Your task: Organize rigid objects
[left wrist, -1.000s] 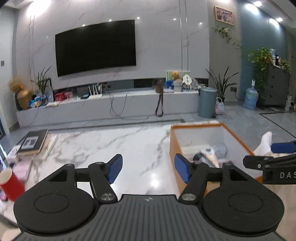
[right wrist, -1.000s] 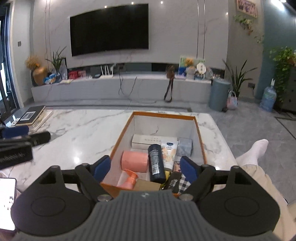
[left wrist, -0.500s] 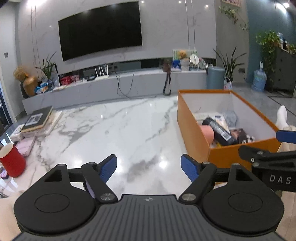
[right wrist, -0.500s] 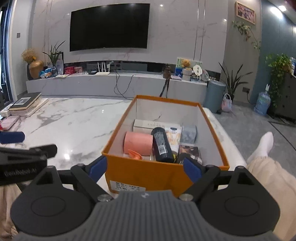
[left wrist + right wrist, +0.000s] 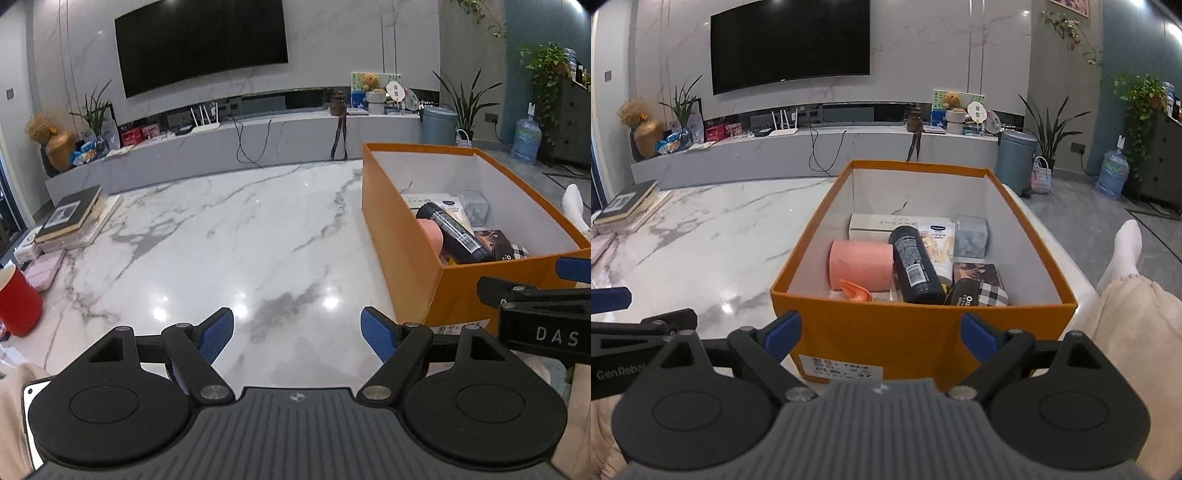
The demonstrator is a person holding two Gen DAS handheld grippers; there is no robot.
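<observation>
The left gripper (image 5: pixel 297 328) hangs over bare marble tabletop (image 5: pixel 229 236), its jaws spread wide after opening further a moment ago, with nothing between them. The right gripper (image 5: pixel 881 332) faces the near end wall of the orange box (image 5: pixel 879 339); its jaws have just been opening and stand wide apart, empty, the blue pads clear of the cardboard.

The orange box sits on the tabletop near its right edge, open-topped, white inside, with a small printed label low on the near wall. Inside lie a pink roll (image 5: pixel 860 264) at the left, a black bottle (image 5: pixel 916 271) slanting across the middle with a barcode on its side, a white carton (image 5: pixel 879 225) against the far wall, a cream tube (image 5: pixel 938 240), a grey cube-shaped box (image 5: pixel 971 236), a dark brown packet (image 5: pixel 979 275), a checked pouch (image 5: pixel 979 295) and an orange plastic piece (image 5: pixel 855 290) at the near wall.

At the tabletop's far left are stacked books (image 5: pixel 74 214) and a red cup (image 5: pixel 16 302).
</observation>
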